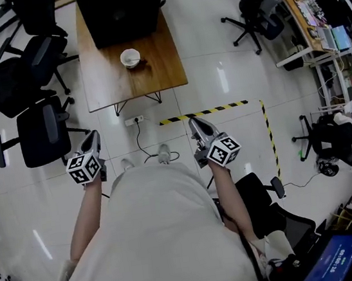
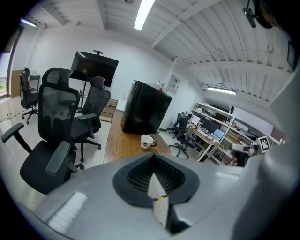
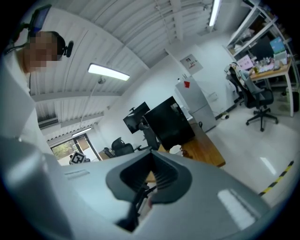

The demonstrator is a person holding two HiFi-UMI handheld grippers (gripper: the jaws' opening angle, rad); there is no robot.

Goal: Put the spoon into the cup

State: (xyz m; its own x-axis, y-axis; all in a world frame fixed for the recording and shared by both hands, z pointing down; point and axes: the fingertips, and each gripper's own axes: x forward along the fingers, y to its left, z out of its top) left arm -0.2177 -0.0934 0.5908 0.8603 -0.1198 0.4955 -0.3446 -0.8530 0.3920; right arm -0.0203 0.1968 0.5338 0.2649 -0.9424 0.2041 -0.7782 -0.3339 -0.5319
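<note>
Table (image 1: pixel 160 74): cup (image 1: pixel 130 58) | left fingers (image 1: pixel 91 142) closed | right fingers (image 1: pixel 199 128) closed | cup well ahead

Bright, even indoor light fills all three views. In the head view the glossy white floor (image 1: pixel 222 78) throws back pale streaks of glare toward 1 o'clock. Shadows beneath the chair (image 1: pixel 43 130) at 9 o'clock are soft, and the cup (image 1: pixel 130 58) at 12 o'clock stays sharp. Both gripper views bend strongly and darken at the rim. A ceiling tube (image 2: pixel 143 14) glares at 12 o'clock in the left gripper view, and a lamp (image 3: pixel 108 71) at 11 o'clock in the right.
</note>
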